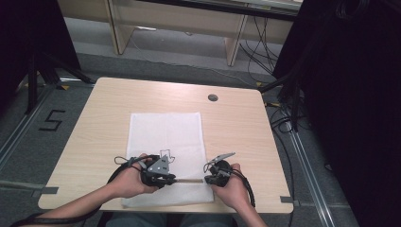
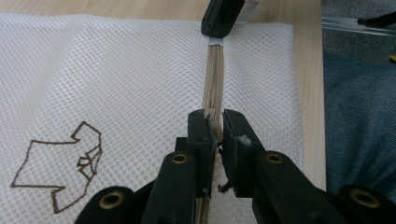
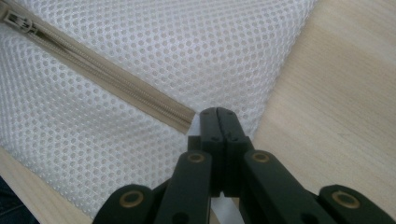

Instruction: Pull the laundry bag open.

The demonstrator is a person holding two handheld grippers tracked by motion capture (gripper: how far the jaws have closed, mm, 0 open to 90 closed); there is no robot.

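I have the white mesh bag lying flat on the bench so its zipper runs straight along the edge nearest me. My left gripper has its fingers clamped on the zipper's slider end, ready to draw it. At the zipper's other end my right gripper has its fingers pressed together, I think pinching the bag's fabric tab there to anchor it, though the tips hide the contact.
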